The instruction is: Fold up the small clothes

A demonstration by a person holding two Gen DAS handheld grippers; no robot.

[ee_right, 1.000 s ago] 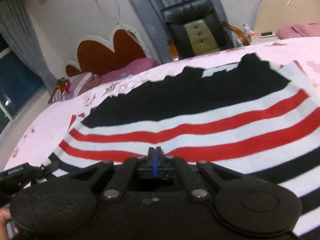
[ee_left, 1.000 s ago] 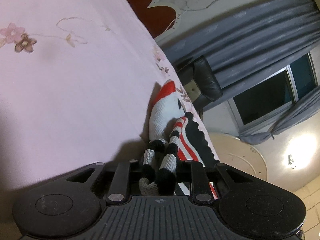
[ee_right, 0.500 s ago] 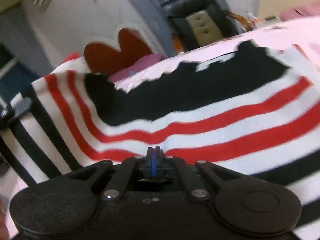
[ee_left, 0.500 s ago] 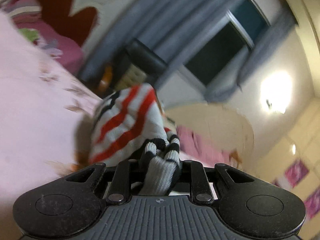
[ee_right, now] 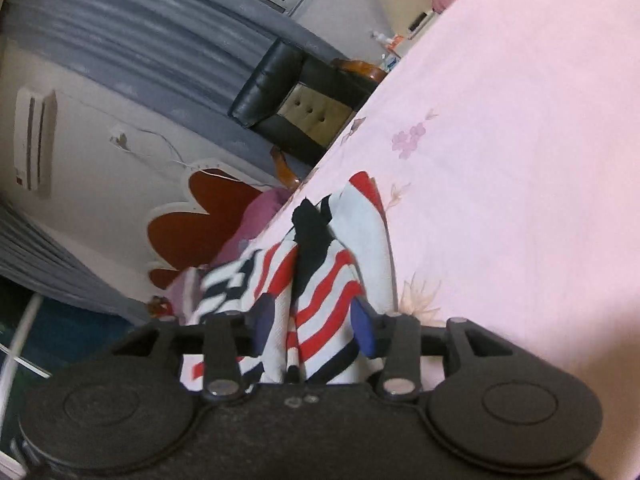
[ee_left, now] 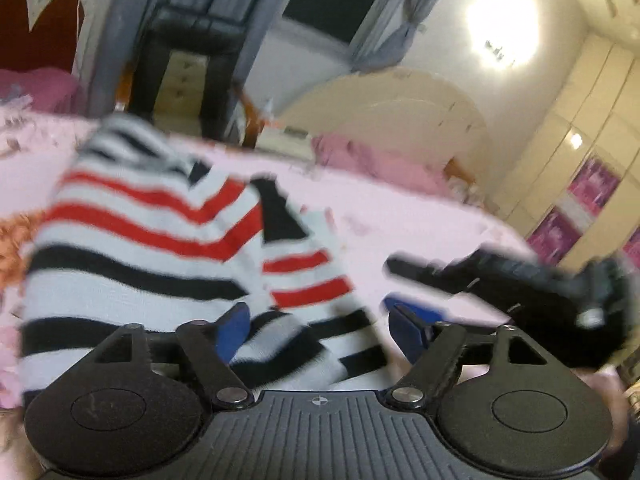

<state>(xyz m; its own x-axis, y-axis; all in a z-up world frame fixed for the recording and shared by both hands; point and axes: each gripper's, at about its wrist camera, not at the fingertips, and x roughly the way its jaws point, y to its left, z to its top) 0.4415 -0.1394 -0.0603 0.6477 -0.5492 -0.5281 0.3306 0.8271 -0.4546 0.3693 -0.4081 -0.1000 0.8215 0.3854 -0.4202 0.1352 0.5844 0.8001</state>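
A small knitted sweater (ee_left: pixel 152 248) with red, white and black stripes lies bunched on the pink bedsheet (ee_left: pixel 420 220). My left gripper (ee_left: pixel 320 326) is open, its blue pads wide apart, with striped fabric lying loose between them. The right gripper (ee_left: pixel 520 280) shows as a black blurred shape to the right in the left wrist view. In the right wrist view the sweater (ee_right: pixel 328 280) hangs folded between my right gripper's (ee_right: pixel 314 320) blue pads, which stand apart on either side of the cloth.
The pink flowered sheet (ee_right: pixel 500 160) spreads to the right. A black armchair (ee_right: pixel 296 92) and grey curtains (ee_right: pixel 132 36) stand beyond the bed. A red heart-shaped headboard (ee_right: pixel 200 224) is at the bed's end. A pink pillow (ee_left: pixel 380 160) lies far off.
Both grippers were shut, the left on the sweater's cuff; both now stand open. Both views have swung, and the sweater has gone from spread flat to bunched and folded over.
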